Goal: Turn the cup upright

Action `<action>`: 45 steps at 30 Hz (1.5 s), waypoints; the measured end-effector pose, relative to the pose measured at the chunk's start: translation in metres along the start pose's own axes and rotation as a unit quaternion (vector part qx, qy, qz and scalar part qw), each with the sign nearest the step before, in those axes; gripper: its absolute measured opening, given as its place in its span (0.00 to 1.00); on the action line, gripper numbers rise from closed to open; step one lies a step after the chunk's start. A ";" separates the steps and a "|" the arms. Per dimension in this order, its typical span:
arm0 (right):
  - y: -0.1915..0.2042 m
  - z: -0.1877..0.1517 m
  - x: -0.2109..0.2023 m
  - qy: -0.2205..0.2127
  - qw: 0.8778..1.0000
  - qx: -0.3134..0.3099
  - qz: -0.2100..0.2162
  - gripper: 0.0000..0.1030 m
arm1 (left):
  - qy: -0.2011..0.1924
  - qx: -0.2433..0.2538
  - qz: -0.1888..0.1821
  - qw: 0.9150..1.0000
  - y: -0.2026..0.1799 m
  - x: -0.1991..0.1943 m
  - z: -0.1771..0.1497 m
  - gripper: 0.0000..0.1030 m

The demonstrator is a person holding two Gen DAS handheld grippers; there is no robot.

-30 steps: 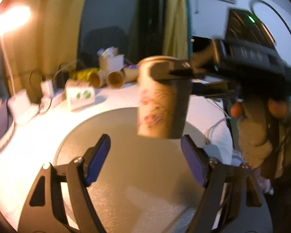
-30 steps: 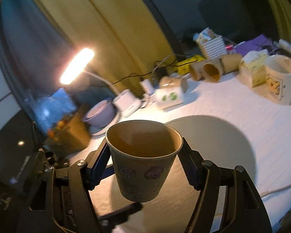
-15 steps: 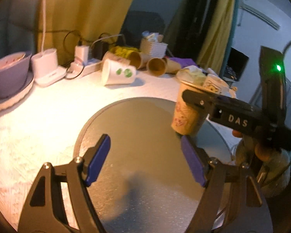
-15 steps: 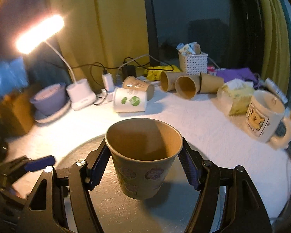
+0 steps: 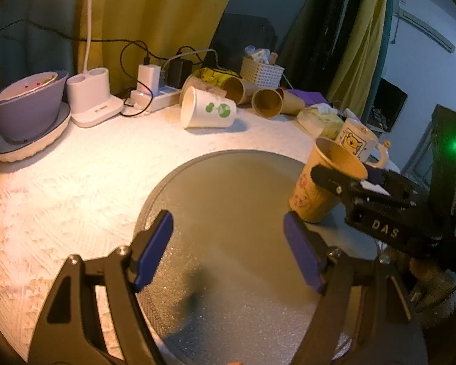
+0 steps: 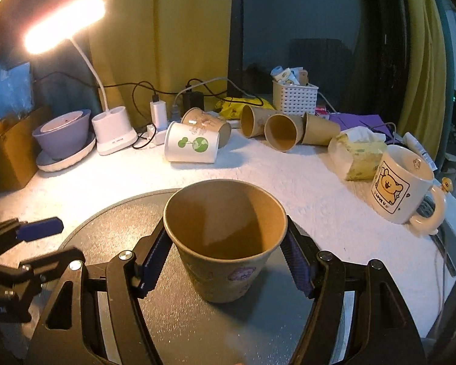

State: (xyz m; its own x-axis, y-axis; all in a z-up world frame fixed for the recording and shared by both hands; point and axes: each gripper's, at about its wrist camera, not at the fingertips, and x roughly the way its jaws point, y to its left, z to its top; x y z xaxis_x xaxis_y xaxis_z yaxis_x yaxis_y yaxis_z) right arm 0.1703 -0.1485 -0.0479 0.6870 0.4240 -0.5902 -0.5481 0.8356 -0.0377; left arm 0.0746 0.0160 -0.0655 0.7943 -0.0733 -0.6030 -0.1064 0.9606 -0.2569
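A brown paper cup [image 6: 225, 243] with cartoon prints stands upright, mouth up, on the round grey mat [image 6: 112, 222]. My right gripper [image 6: 225, 264] is shut on the cup, its blue pads against both sides just below the rim. The left wrist view shows the same cup [image 5: 319, 188] at the mat's right edge [image 5: 228, 182], base on or just above the mat, with the right gripper around it. My left gripper [image 5: 228, 252] is open and empty above the mat, to the left of the cup.
Behind the mat lie a white cup with a green print [image 6: 191, 146] and several brown paper cups [image 6: 281, 132] on their sides. A bear mug [image 6: 401, 188] and tissue pack [image 6: 358, 155] stand at right. A lamp base [image 6: 114, 133], purple bowl [image 6: 62, 133] and power strip sit at back left.
My right gripper has lowered the upright cup from mid-air down to the mat. My left gripper has drawn back to the left, away from the cup, and stays open.
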 end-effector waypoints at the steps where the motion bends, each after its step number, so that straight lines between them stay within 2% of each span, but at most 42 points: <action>1: 0.000 -0.001 0.000 0.003 1.000 0.001 0.002 0.71 | 0.000 0.002 0.000 1.000 -0.001 0.000 0.000 0.74; 5: 0.002 -0.005 -0.004 0.007 1.000 0.001 0.001 0.74 | -0.003 0.005 -0.001 1.000 -0.002 -0.001 0.000 0.74; 20: -0.001 -0.023 -0.041 0.016 1.000 0.021 -0.004 0.74 | -0.029 0.039 0.003 0.999 -0.021 -0.019 0.000 0.74; 27: -0.001 -0.032 -0.066 0.009 0.999 0.030 -0.007 0.74 | -0.071 0.075 -0.002 0.995 -0.041 -0.040 -0.002 0.74; 29: -0.001 -0.032 -0.073 0.004 0.999 0.032 -0.010 0.74 | -0.083 0.083 -0.004 0.993 -0.045 -0.046 -0.002 0.86; 30: -0.002 -0.033 -0.078 0.001 0.999 0.032 -0.012 0.74 | -0.093 0.087 -0.007 0.992 -0.047 -0.050 -0.002 0.87; 36: -0.001 -0.032 -0.102 -0.018 0.999 0.034 -0.023 0.74 | -0.137 0.102 -0.022 0.985 -0.055 -0.074 -0.001 0.88; 45: 0.009 -0.027 -0.135 -0.046 0.998 0.025 -0.037 0.74 | -0.167 0.108 -0.038 0.979 -0.062 -0.100 0.006 0.88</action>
State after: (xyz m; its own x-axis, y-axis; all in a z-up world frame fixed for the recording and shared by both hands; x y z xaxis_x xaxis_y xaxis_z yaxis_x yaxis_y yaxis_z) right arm 0.0600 -0.2078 0.0100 0.7672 0.3884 -0.5104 -0.4712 0.8812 -0.0377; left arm 0.0051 -0.0341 0.0156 0.9504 -0.0900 -0.2979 0.0611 0.9926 -0.1050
